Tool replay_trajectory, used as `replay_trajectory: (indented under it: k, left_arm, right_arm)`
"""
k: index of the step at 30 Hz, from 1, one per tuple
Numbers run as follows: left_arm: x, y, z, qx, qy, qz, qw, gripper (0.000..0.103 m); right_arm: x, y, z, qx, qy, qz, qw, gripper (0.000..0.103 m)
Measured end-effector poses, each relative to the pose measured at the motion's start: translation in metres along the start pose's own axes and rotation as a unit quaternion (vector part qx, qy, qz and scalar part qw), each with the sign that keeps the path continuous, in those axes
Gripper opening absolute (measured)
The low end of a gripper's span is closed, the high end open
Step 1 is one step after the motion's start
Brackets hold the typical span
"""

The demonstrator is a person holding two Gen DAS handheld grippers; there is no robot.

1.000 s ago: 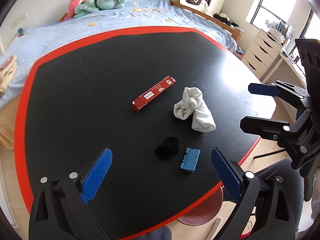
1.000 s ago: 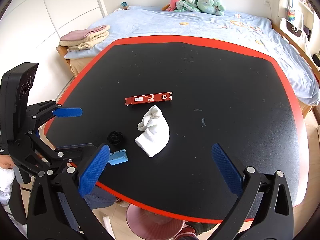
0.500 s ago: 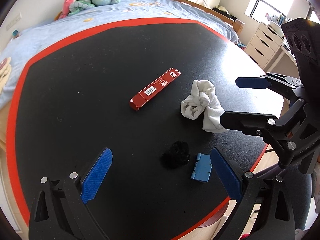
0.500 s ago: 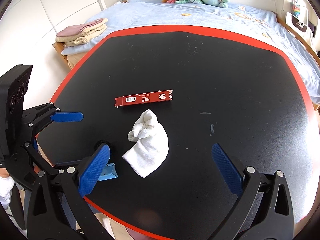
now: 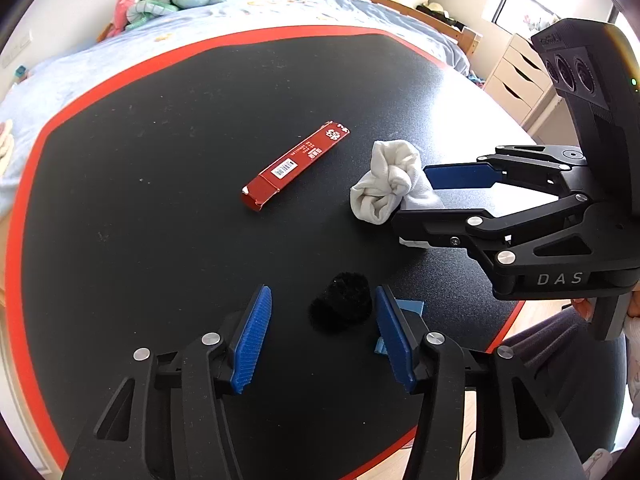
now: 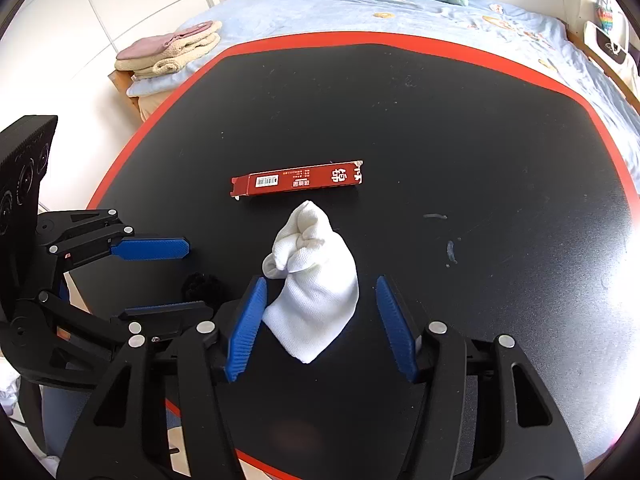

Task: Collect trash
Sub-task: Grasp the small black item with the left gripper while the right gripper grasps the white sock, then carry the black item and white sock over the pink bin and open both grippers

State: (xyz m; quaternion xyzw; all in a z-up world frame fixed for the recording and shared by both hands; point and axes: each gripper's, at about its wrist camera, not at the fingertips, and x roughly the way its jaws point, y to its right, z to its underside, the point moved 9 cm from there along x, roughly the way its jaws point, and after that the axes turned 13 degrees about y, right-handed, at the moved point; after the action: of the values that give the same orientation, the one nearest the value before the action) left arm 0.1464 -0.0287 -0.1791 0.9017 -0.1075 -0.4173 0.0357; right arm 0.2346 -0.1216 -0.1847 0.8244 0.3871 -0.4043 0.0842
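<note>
Grasp step: left tongs (image 5: 322, 338) closing around black fuzzy ball (image 5: 341, 306), right tongs (image 6: 320, 326) closing around white cloth (image 6: 314, 284); neither pinched yet. Next: clamp, lift off worktop (image 5: 160, 160).

Box (image 6: 297, 179) behind sock (image 6: 314, 280)

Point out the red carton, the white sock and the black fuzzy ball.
red carton (image 6: 296, 180), right wrist view, middle of its top face.
white sock (image 6: 316, 292), right wrist view, its broad lower body.
black fuzzy ball (image 5: 341, 306), left wrist view, its centre.

L tongs (image 5: 322, 334) closing round black fuzzy ball (image 5: 341, 306), not touching.
</note>
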Motion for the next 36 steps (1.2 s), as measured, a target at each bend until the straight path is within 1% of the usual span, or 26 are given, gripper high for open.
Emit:
replay_trajectory:
  k: [2,4,6,7,10,13,22,30,36]
  left_arm:
    - [0.001,0.0,-0.001,-0.001,0.0,0.0,1.0,0.047]
    - [0.001,0.001,-0.001,-0.002,0.0,0.001,1.0,0.04]
    - [0.0,0.001,0.001,-0.002,0.0,0.001,1.0,0.027]
    - [0.0,0.001,0.001,-0.002,0.0,0.002,1.0,0.027]
    - [0.0,0.001,0.002,-0.004,-0.001,0.002,1.0,0.024]
    - [-0.003,-0.002,0.001,-0.007,0.003,-0.003,1.0,0.023]
    - [-0.027,0.007,-0.008,-0.004,0.027,-0.009,0.9996,0.023]
    - [-0.063,0.029,-0.014,0.008,0.055,-0.006,0.9984,0.023]
    - [-0.087,0.046,-0.014,0.016,0.069,-0.001,0.9975,0.023]
  right_arm:
    - [0.0,-0.001,0.001,-0.001,-0.001,-0.002,1.0,0.047]
    - [0.001,0.0,0.001,0.0,-0.001,-0.001,1.0,0.043]
    - [0.002,0.001,0.001,0.001,0.0,-0.001,1.0,0.038]
    - [0.002,0.001,0.0,0.001,0.002,0.0,1.0,0.033]
    - [0.002,0.002,-0.001,0.003,0.005,0.0,1.0,0.027]
    - [-0.001,0.005,-0.002,0.006,0.009,0.004,1.0,0.023]
    - [-0.036,0.005,-0.004,0.017,0.034,0.014,0.999,0.021]
    - [-0.092,-0.004,0.002,0.019,0.062,0.024,0.998,0.021]
    - [-0.133,-0.01,0.015,0.015,0.075,0.031,0.997,0.021]
